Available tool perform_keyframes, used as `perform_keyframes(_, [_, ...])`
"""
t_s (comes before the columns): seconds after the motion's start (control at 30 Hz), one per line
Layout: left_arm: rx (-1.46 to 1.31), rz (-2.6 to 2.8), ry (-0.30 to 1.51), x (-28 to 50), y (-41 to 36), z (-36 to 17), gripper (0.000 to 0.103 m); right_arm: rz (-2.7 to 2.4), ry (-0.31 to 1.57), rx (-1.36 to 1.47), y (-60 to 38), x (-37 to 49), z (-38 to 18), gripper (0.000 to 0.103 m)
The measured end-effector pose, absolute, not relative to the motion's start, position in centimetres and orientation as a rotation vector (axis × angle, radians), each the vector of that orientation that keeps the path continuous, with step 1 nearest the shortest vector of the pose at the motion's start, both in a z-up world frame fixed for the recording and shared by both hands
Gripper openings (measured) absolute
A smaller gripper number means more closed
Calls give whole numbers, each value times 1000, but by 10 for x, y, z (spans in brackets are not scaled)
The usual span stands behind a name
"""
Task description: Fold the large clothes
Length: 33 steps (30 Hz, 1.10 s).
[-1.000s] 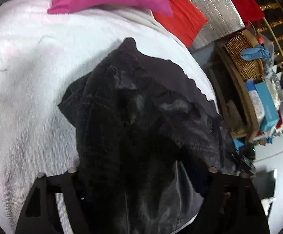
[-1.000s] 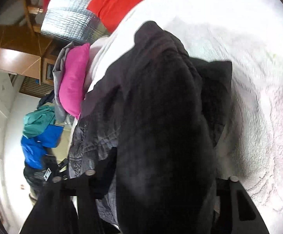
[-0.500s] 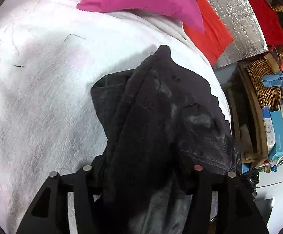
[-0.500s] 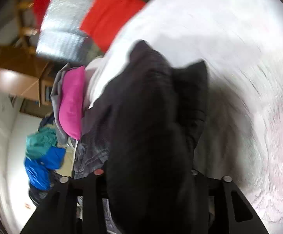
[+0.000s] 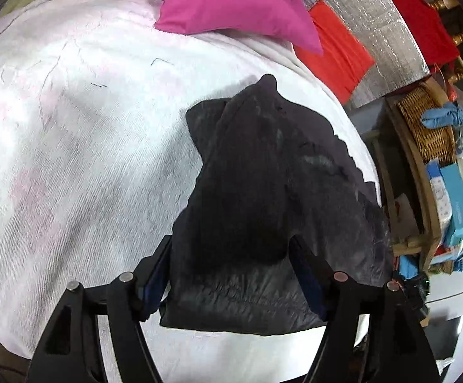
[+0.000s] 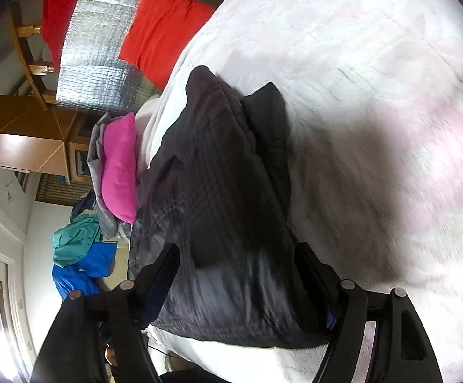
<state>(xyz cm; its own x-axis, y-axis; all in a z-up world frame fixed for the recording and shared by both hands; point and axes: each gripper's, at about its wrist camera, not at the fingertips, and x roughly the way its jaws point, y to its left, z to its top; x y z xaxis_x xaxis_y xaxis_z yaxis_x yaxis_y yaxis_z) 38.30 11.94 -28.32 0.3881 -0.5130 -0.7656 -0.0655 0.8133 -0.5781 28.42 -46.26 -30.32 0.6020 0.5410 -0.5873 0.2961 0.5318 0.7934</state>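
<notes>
- Dark quilted jacket lies bunched on the white bedspread, dead ahead of both tools; long axis runs near-to-far, away from each camera.
- L gripper: jaws have just been opening; near hem sits between the fingers, pads look clear of cloth, so nothing gripped.
- R gripper: same, jaws just been opening, jacket between them, not pinched.
- Both abt equally near the near edge; next grab prob. there or at the side flap.
- Surface: soft textured spread, pink cushion at far end.
- Room: wicker basket far right, red cloth, foil panel, clothes pile.
</notes>
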Motion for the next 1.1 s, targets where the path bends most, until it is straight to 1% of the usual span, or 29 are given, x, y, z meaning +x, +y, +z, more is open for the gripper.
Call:
perform_keyframes(0.07, [-605, -311, 1147, 385, 119, -290, 73, 133, 939, 993, -460, 279, -299, 74])
perform_keyframes(0.1, [-619, -316, 1153, 388, 118, -293, 73, 98, 931, 940, -456, 279, -294, 65])
perform_keyframes(0.13, [-631, -320, 1157, 390, 117, -297, 69, 84, 923, 904, -453, 280, -291, 57])
perform_keyframes(0.2, [-619, -315, 1157, 392, 113, -299, 66, 76, 890, 849, -448, 282, -281, 49])
perform_keyframes(0.3, [-557, -297, 1149, 394, 103, -298, 66, 58, 846, 782, -440, 285, -268, 48])
perform_keyframes(0.37, [-546, -280, 1178, 397, 99, -306, 67, 20, 868, 749, -438, 289, -272, 48])
perform_keyframes(0.4, [-565, -277, 1180, 396, 101, -307, 67, -10, 913, 740, -438, 294, -281, 48])
perform_keyframes(0.47, [-570, -274, 1177, 394, 103, -305, 67, -24, 945, 759, -440, 296, -289, 52])
perform_keyframes(0.57, [-550, -235, 1163, 387, 105, -298, 68, -41, 926, 804, -449, 288, -281, 60])
perform_keyframes(0.6, [-536, -220, 1148, 382, 104, -293, 68, -80, 902, 795, -453, 282, -273, 63])
perform_keyframes(0.67, [-485, -175, 1112, 373, 101, -282, 68, -155, 839, 763, -459, 267, -258, 68])
perform_keyframes(0.7, [-434, -134, 1077, 365, 99, -274, 68, -188, 808, 754, -460, 259, -251, 71])
perform_keyframes(0.8, [-290, -41, 931, 341, 89, -246, 69, -258, 682, 764, -466, 226, -228, 75])
perform_keyframes(0.87, [-211, 8, 828, 323, 83, -229, 71, -203, 648, 807, -465, 213, -225, 77])
perform_keyframes(0.9, [-190, 27, 804, 319, 82, -225, 73, -154, 643, 833, -459, 206, -226, 81])
perform_keyframes(0.93, [-166, 51, 780, 313, 80, -222, 73, -128, 648, 840, -453, 203, -227, 81])
perform_keyframes(1.1, [-59, 101, 708, 295, 65, -213, 73, 35, 768, 887, -413, 202, -250, 82])
